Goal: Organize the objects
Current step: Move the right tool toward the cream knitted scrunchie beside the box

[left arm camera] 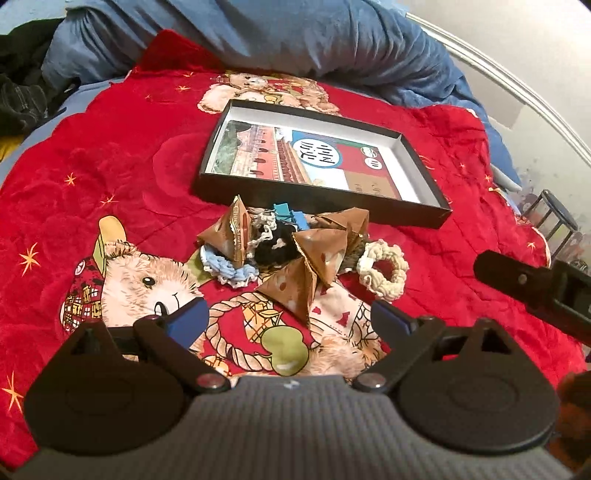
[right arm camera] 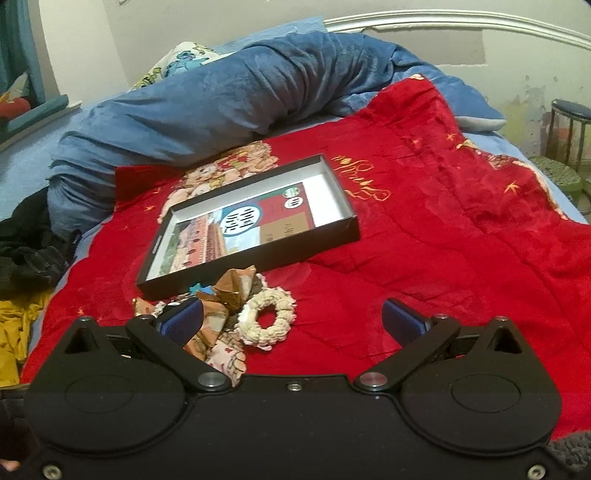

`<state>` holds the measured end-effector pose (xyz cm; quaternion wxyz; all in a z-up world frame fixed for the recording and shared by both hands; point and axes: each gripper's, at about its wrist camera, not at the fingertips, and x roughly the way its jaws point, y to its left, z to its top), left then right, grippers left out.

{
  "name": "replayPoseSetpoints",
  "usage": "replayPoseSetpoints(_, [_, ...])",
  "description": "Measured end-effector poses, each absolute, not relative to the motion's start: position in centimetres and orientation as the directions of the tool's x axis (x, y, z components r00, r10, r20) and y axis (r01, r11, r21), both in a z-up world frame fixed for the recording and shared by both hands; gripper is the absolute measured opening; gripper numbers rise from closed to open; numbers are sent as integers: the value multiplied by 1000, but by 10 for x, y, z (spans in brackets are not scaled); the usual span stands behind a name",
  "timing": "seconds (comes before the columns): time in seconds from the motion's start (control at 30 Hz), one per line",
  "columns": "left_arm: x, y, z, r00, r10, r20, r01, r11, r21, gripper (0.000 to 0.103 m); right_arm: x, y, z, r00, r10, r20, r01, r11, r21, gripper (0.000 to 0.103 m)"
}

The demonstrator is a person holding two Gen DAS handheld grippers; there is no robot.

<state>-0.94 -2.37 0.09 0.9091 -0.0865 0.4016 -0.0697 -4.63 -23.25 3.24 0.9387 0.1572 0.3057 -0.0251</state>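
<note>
A shallow black box [left arm camera: 406, 209] [right arm camera: 255, 258] with a printed card on its floor lies on the red bear blanket [left arm camera: 110, 155]. In front of it sits a heap: several brown pyramid packets [left arm camera: 320, 249], a cream scrunchie [left arm camera: 384, 267] [right arm camera: 267, 320], a light blue scrunchie [left arm camera: 232, 271], a black scrunchie [left arm camera: 271, 247] and blue binder clips [left arm camera: 291, 216]. My left gripper [left arm camera: 286, 321] hovers open just short of the heap, nothing between its fingers. My right gripper [right arm camera: 291, 317] is open too, to the right of the heap, its left finger [right arm camera: 183, 317] over the packets. Its arm [left arm camera: 532, 284] shows at the right edge.
A rumpled blue duvet [right arm camera: 221, 92] lies behind the box against a white bed frame [right arm camera: 461, 18]. Dark clothes [right arm camera: 29, 251] and a yellow cloth [right arm camera: 14, 332] lie at the left. A round stool [right arm camera: 569, 110] stands beyond the bed's right side.
</note>
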Motion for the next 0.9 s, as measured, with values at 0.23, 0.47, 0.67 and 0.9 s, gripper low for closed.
replayPoseSetpoints(0.23, [-9, -26, -3, 666, -188, -722, 51, 977, -207, 98, -44, -237, 31, 807, 37, -590, 155, 950, 272, 103])
replayPoseSetpoints(0.47, [-10, -28, -4, 687, -157, -710, 39, 983, -179, 98, -40, -235, 26, 802, 75, -593, 137, 943, 305, 103])
replayPoseSetpoints(0.67, [-11, -27, -2, 712, -139, -688, 21, 984, -177, 98, -39, -237, 25, 803, 113, -585, 119, 931, 344, 103])
replayPoseSetpoints(0.9, [-11, -27, -1, 701, -171, -692, 36, 978, -206, 99, -38, -243, 22, 802, 114, -586, 139, 919, 368, 103])
